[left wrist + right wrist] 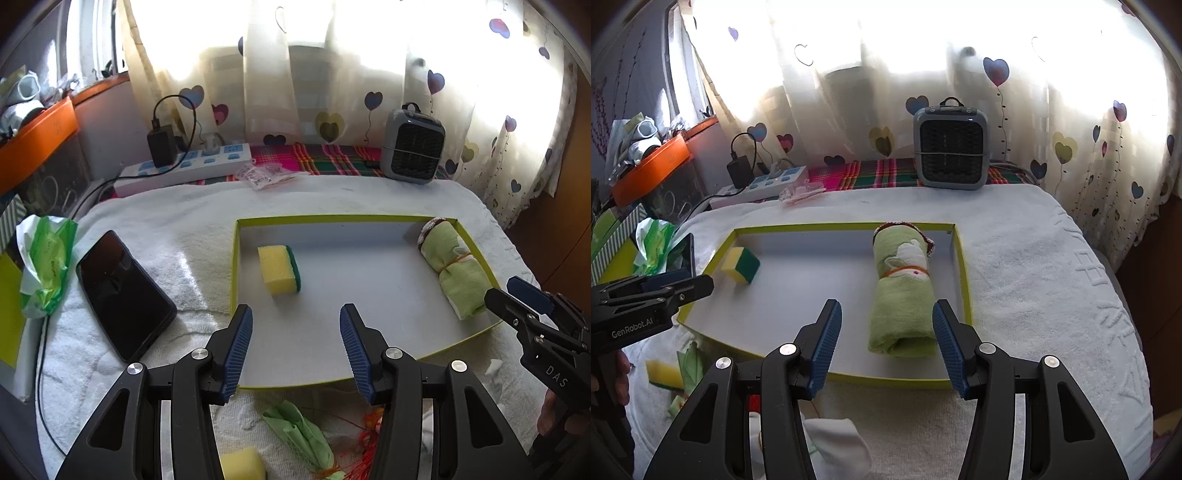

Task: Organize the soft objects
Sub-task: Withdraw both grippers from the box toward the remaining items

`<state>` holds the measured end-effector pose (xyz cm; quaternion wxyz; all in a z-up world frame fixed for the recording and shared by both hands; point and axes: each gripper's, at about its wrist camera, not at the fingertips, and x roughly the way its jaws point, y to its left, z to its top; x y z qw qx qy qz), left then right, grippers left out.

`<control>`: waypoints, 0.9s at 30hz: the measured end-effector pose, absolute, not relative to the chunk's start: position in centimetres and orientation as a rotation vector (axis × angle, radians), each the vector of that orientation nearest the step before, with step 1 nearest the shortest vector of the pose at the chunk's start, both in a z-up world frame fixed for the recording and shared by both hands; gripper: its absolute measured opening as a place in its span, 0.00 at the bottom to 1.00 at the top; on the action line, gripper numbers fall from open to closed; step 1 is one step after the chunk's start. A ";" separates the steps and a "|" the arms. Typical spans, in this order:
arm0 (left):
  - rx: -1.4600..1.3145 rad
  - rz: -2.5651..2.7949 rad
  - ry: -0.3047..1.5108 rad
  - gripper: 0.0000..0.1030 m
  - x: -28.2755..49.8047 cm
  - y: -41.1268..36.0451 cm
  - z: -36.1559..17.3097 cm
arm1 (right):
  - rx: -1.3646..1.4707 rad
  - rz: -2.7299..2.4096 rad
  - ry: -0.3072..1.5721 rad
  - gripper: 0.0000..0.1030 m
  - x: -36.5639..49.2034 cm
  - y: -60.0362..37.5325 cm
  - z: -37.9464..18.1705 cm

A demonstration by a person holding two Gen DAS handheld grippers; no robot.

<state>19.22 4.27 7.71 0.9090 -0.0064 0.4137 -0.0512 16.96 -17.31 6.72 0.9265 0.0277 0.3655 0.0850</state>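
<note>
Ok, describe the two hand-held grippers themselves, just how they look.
Both match. The left hand-held gripper and the right hand-held gripper have angular black frames with triangular cut-outs, round silver pivot bolts, and two fingers faced with ribbed blue pads. White lettering marks their sides: "GenRobot.AI" on the left, "DAS" on the right.

Each hand carries 1 two-finger gripper of identical build. The left gripper (pixel 296 350) has 2 matte black arms with triangular cut-outs, tapering toward the tips. Each finger carries 1 blue ribbed pad (pixel 238 354) on its inner face. 4 round silver screw heads (pixel 135 368) sit across the linkage, 2 per side. The right gripper (pixel 886 349) shows the same black arms, blue ribbed pads (pixel 948 350) and 4 silver screws (pixel 788 348). White lettering marks the housings: "GenRobot.AI" on the left unit's side, "DAS" on the right unit's side.
</note>
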 end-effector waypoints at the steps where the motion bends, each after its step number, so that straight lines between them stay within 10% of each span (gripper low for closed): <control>1: -0.017 -0.107 0.851 0.47 18.8 4.3 7.8 | 0.057 0.176 0.747 0.51 16.7 -17.3 6.8; 27: -0.060 -0.063 0.797 0.47 9.4 6.3 7.2 | 0.142 0.195 0.769 0.55 10.3 -17.9 5.8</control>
